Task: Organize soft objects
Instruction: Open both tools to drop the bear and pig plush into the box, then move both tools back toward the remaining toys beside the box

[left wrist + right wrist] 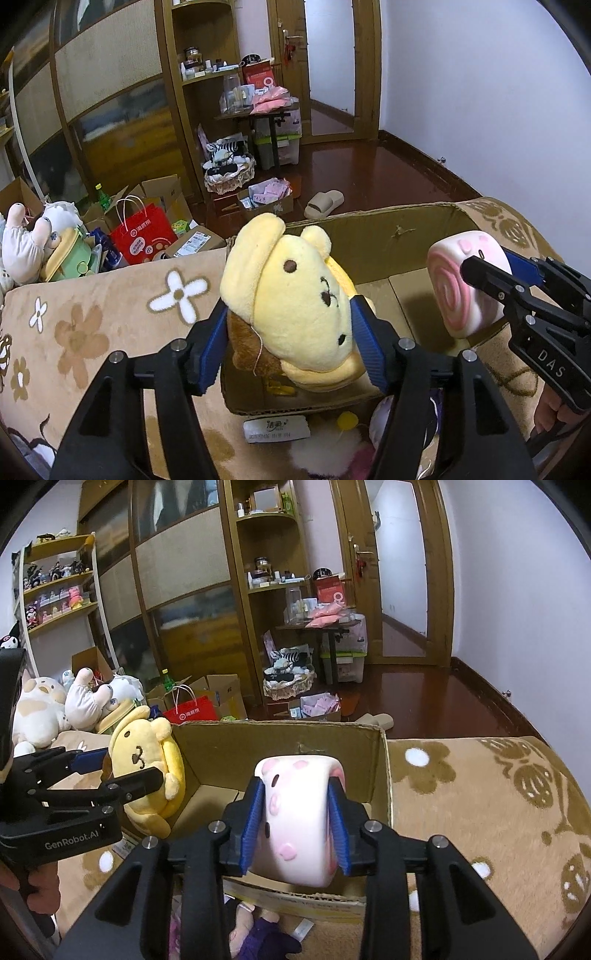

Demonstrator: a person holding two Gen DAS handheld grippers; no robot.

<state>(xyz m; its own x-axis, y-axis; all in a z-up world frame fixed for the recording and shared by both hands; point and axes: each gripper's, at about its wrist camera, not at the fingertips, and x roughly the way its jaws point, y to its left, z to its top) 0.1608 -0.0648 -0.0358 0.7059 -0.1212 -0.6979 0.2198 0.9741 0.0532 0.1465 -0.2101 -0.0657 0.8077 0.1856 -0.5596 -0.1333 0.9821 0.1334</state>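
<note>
Floral blanket (480, 812) bears a cardboard box (280, 746); above, left fingers (364, 339) clamp yellow plush (295, 306), right fingers (255, 819) clamp pink roll (295, 812).

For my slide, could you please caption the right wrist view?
Right tool holds a pink swirl plush over the cardboard box; left tool holds a yellow dog plush.

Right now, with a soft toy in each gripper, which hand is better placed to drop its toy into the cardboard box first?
Probably the right. Its pink-and-white swirl-roll plush hangs over the open brown cardboard box, while the left gripper's yellow dog plush sits at the box's left wall.
</note>
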